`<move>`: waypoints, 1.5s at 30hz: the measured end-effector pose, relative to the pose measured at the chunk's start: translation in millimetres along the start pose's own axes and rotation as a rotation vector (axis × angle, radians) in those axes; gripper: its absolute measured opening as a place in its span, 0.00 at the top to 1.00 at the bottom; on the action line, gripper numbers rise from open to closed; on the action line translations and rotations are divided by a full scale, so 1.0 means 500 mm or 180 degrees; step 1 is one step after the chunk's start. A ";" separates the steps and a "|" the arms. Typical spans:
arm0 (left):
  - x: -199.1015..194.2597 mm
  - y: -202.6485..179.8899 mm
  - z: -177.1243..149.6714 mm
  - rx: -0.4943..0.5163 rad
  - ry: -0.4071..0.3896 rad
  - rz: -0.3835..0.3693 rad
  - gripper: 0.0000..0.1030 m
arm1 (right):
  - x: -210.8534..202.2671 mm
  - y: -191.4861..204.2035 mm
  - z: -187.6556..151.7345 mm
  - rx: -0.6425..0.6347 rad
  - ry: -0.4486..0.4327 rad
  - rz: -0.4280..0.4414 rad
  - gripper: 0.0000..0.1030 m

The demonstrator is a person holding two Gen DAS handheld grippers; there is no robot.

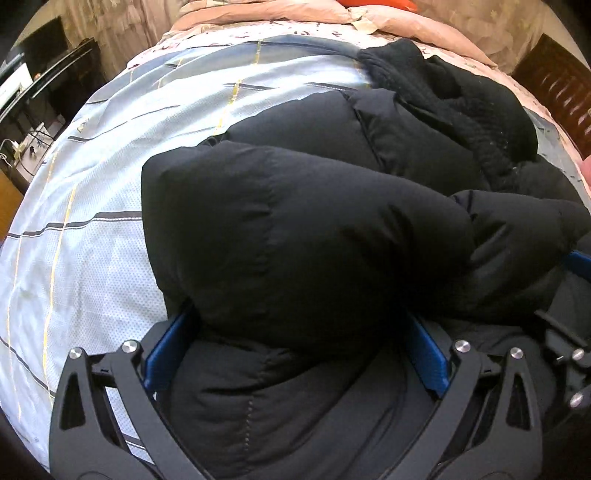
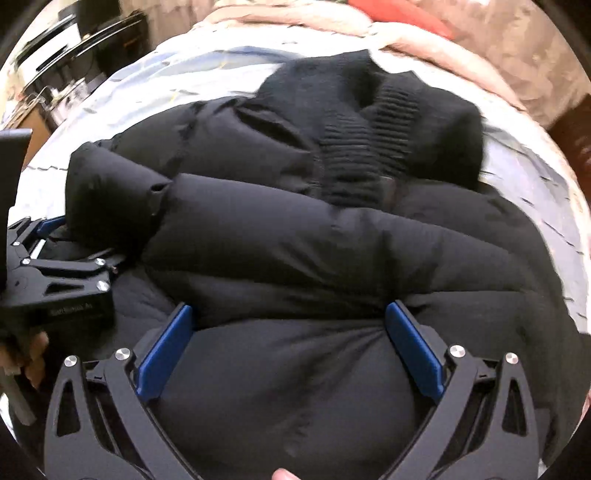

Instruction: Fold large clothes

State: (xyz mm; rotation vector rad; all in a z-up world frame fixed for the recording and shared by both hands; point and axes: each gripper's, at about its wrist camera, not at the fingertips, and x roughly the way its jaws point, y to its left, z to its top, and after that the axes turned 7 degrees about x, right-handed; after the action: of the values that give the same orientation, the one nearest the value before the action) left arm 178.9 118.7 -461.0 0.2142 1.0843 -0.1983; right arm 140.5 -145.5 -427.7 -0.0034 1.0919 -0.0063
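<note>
The left gripper (image 1: 295,354) stands wide, its blue pads (image 1: 168,354) either side of a thick fold of the black puffer jacket (image 1: 303,236); the padding bulges between and over the fingers, hiding their tips, so whether the pads press the cloth cannot be told. The right gripper (image 2: 291,347) is likewise wide, with jacket (image 2: 295,258) filling the gap between its pads (image 2: 164,354). In the right view the left gripper (image 2: 55,273) shows at 9 o'clock, partly cut off by the frame edge. The jacket lies on the bed (image 1: 92,192), bunched, one sleeve folded across its body. At 1 o'clock its ribbed knit collar (image 1: 458,107) lies rumpled; in the right view it is blurred. Beyond, at 12 o'clock, a pink quilt (image 1: 280,13) is heaped, with something red (image 2: 399,14) behind it, mostly cut off. Dark furniture (image 1: 48,77) stands at 10 o'clock.
</note>
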 end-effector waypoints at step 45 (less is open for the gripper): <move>0.009 -0.050 -0.013 -0.0014 -0.0325 0.0169 0.02 | -0.343 -0.364 -0.002 0.1234 -0.1015 0.0173 0.85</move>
State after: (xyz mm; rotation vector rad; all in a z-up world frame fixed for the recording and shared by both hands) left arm 168.9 96.4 -469.8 0.2264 0.9764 -0.1576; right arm 60.0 -326.2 -274.7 0.3625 0.7578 -0.1633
